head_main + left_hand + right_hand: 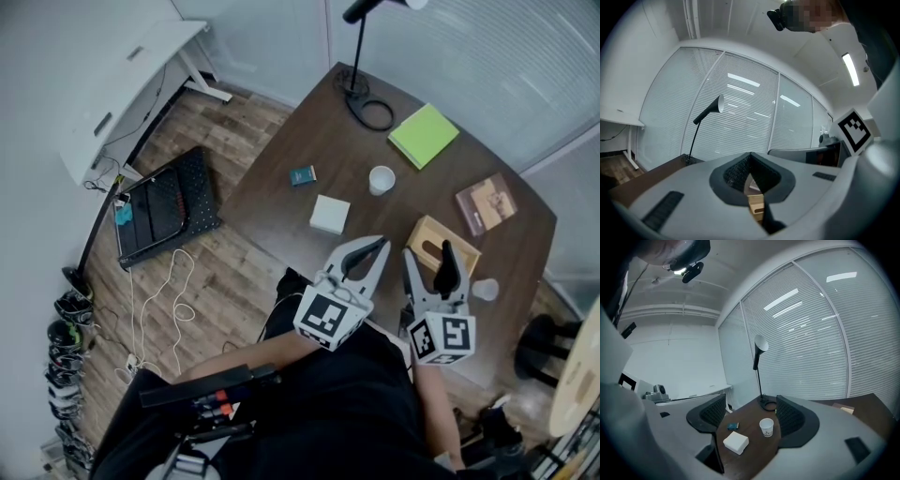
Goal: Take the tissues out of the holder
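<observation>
1. Head view: a dark wooden bench [281,183] is seen from above. The left tool [378,247] and the right tool [427,253] are held side by side over its near edge, both aimed toward the far side.
2. The wooden holder [427,232] is set at the near right of the bench, directly below the right tool. Its slotted top is partly covered by that tool's dark pad, so it cannot be told whether tissues remain inside.
3. A white square block [329,214], judged to be tissues, is laid flat on the bench to the left of the holder and well apart from it.
4. The left tool is clenched on nothing. In the left gripper view its tips are brought together, and only a sliver of the holder's wood is seen through the slit below them.
5. The right tool is released and empty. In the right gripper view its jaws are spread wide, and only things farther off are framed between them: the white block, a paper cup [766,427] and a small teal box [732,426].
6. The right tool is probably kept open above the holder so that it can be lowered onto the slot. The closed left tool is probably kept beside it so that the holder can be steadied.
</observation>
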{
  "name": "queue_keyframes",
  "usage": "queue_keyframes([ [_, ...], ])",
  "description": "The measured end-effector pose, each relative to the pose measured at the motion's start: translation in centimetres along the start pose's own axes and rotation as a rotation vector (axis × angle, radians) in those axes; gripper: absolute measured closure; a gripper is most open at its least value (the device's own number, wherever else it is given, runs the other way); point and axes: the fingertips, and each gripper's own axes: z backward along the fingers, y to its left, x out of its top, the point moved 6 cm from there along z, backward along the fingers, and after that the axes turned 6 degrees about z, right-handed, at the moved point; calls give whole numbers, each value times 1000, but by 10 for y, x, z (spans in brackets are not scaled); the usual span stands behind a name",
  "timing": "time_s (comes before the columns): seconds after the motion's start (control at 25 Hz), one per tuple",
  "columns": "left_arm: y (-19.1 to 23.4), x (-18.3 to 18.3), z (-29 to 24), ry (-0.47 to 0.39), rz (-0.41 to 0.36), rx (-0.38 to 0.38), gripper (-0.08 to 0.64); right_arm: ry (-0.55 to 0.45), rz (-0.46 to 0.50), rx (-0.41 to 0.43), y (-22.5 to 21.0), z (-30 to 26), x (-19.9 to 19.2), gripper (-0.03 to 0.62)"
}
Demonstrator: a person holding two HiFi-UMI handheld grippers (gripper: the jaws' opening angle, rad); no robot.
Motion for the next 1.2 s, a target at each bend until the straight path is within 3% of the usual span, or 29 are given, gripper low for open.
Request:
queue_keyframes([
  [0.48, -3, -5, 3, 2, 31, -7, 563, -52, 70, -22, 6, 11, 4, 491],
  [0.8, -4, 2, 5, -9, 8, -11, 563, -55, 65, -60, 5, 14, 4, 517],
  [0.96, -3, -1, 5, 2, 32, -14, 563, -47, 93, -67, 9, 13, 5, 528],
  [1.2, -4, -1, 4, 2, 32, -22, 563, -70, 68, -40, 12, 16, 7, 542],
])
